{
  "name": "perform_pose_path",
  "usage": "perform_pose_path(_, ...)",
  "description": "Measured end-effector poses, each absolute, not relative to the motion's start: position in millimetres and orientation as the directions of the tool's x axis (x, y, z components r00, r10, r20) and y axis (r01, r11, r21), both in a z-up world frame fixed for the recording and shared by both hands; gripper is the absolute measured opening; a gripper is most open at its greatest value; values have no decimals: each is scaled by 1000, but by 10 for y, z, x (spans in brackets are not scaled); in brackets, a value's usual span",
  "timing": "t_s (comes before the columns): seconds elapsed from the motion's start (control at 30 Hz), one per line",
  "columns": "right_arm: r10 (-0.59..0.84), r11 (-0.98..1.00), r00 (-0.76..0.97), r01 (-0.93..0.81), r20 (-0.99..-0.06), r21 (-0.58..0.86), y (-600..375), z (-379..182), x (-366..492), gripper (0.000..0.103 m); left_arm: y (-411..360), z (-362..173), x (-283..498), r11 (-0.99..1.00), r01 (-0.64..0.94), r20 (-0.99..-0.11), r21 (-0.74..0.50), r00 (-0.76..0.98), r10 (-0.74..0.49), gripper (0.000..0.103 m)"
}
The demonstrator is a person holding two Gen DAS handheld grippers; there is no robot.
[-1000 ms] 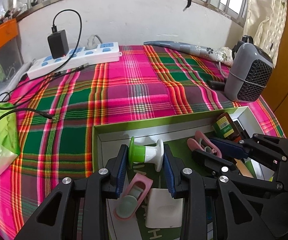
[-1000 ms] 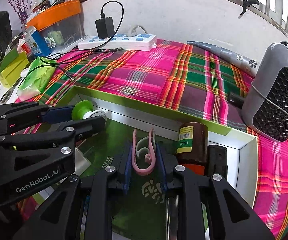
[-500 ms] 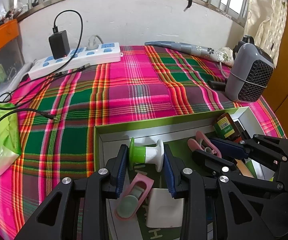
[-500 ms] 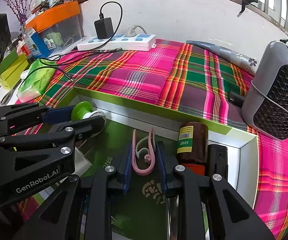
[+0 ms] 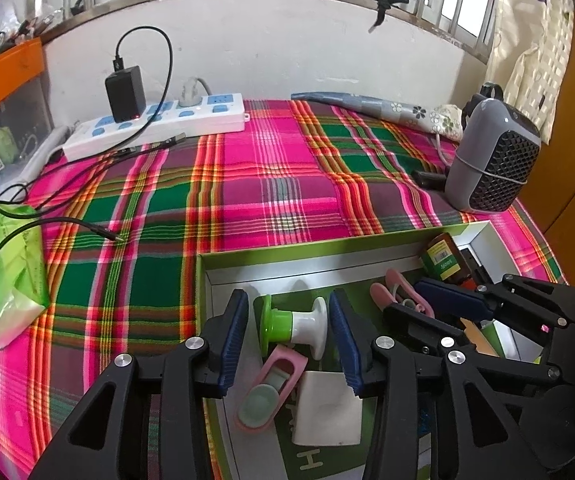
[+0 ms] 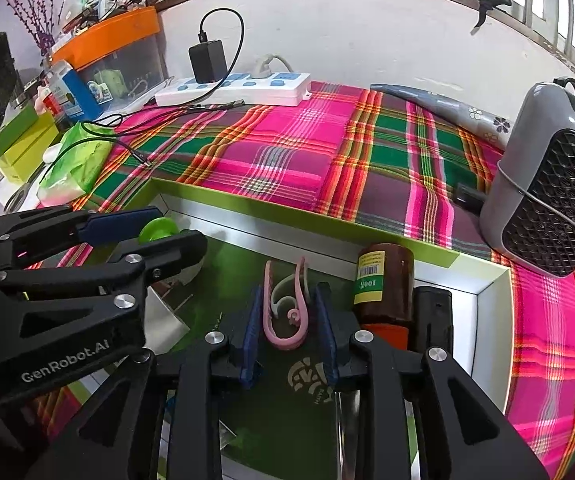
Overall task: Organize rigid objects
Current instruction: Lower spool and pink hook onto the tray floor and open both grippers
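A green-rimmed open box (image 5: 327,249) (image 6: 367,227) lies on the plaid cloth. My left gripper (image 5: 287,322) is open inside it, its fingers standing apart on both sides of a green and white spool-shaped object (image 5: 293,325) (image 6: 155,230). My right gripper (image 6: 285,318) is open, its fingers flanking a pink clip (image 6: 287,304) (image 5: 401,292) without clamping it. In the box also lie a brown bottle (image 6: 383,284) (image 5: 443,256), a black block (image 6: 433,312), a pink-framed oval object (image 5: 269,390) and a white square piece (image 5: 327,408).
A grey fan heater (image 5: 487,160) (image 6: 551,184) stands at the right. A white power strip with a black charger (image 5: 155,124) (image 6: 231,88) lies at the back, with loose cables (image 5: 87,228). A green packet (image 5: 7,272) lies at the left edge. A floral grey pouch (image 5: 375,106) lies by the wall.
Both grippers have opened: the left let go of the spool-shaped object, the right let go of the pink clip. Both objects lie in the box.
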State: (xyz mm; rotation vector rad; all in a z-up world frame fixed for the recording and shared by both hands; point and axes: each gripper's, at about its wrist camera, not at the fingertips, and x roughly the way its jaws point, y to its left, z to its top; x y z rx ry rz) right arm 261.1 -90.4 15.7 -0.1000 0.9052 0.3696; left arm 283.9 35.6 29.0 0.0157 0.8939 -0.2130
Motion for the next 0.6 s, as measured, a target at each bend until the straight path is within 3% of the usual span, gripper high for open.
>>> perform_pose_path(0.13,271,934,565,-350,-779,71,-915,179,2575,29,369,315,2777,980,184,-773,-71,611,-171,42)
perform_pose_path(0.27,277,933,574,-353,-771,72,-916,224,2514,35,401,374,2675,984,165,-760,-63,631,-155,42)
perform_pose_path(0.6,278,936,597,-344,-752,74,-933,326,2297,36,424,507,2360,987,153,-737,-53,661,-142,42)
